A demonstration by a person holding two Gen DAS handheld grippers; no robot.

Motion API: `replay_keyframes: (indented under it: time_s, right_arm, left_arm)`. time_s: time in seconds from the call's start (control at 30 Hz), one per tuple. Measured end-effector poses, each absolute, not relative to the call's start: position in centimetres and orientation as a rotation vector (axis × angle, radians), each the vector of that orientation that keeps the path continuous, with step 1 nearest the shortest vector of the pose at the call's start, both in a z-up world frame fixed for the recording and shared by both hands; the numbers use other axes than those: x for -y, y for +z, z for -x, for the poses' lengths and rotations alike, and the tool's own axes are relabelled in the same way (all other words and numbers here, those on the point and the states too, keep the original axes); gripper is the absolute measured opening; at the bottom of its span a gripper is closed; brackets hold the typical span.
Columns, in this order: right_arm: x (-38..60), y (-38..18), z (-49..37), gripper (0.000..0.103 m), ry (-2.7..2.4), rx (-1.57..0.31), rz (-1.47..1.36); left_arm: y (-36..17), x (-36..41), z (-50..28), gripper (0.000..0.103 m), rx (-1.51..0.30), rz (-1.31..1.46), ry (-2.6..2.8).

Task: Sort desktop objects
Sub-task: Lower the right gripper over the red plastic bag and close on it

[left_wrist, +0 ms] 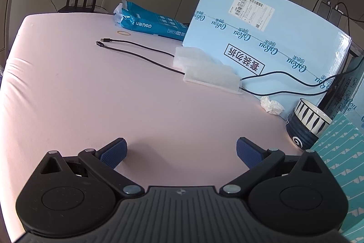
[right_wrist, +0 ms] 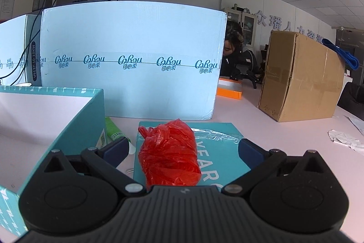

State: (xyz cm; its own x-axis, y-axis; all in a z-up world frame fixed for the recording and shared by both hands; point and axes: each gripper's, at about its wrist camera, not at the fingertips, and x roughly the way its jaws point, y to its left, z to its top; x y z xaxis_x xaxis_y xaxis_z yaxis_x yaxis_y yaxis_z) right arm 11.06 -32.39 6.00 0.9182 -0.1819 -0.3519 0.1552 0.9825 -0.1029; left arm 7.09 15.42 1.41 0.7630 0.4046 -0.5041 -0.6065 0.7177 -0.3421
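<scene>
My left gripper (left_wrist: pixel 181 152) is open and empty above the bare pink table (left_wrist: pixel 79 95). Ahead of it lie a black cable (left_wrist: pixel 136 50), white foam pads (left_wrist: pixel 211 76), a crumpled tissue (left_wrist: pixel 271 105) and a dark blue patterned cup (left_wrist: pixel 306 123). My right gripper (right_wrist: pixel 182 152) is open around a crumpled red plastic bag (right_wrist: pixel 169 154), which lies on a teal lid (right_wrist: pixel 216 152). The fingers do not touch the bag. An open teal box (right_wrist: pixel 75 126) stands to the left, with a green tube (right_wrist: pixel 113 130) beside it.
A large light blue carton (left_wrist: pixel 261 42) (right_wrist: pixel 129 60) stands along the back. A teal Deli package (left_wrist: pixel 152 23), a rubber band (left_wrist: pixel 123 33) and a router (left_wrist: pixel 79 2) lie far left. A brown carton (right_wrist: pixel 300 76), an orange box (right_wrist: pixel 229 89) and crumpled paper (right_wrist: pixel 345 140) lie right. A person (right_wrist: pixel 234 49) sits behind.
</scene>
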Motion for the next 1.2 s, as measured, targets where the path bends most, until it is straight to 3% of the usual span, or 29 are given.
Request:
replay_keyframes:
  time_s: [0.47,1.2]
  right_arm:
    - [32.7,4.9,-13.5,0.103,-0.182,-0.479,0.082]
    - [33.3,5.1,-13.7,0.102,-0.16,-0.468,0.038]
  left_arm:
    - [1.3,-15.4,-7.0,0.103,-0.421,0.512,0.579]
    - [1.5,-15.4,-7.2,0.103,-0.422,0.512,0.578]
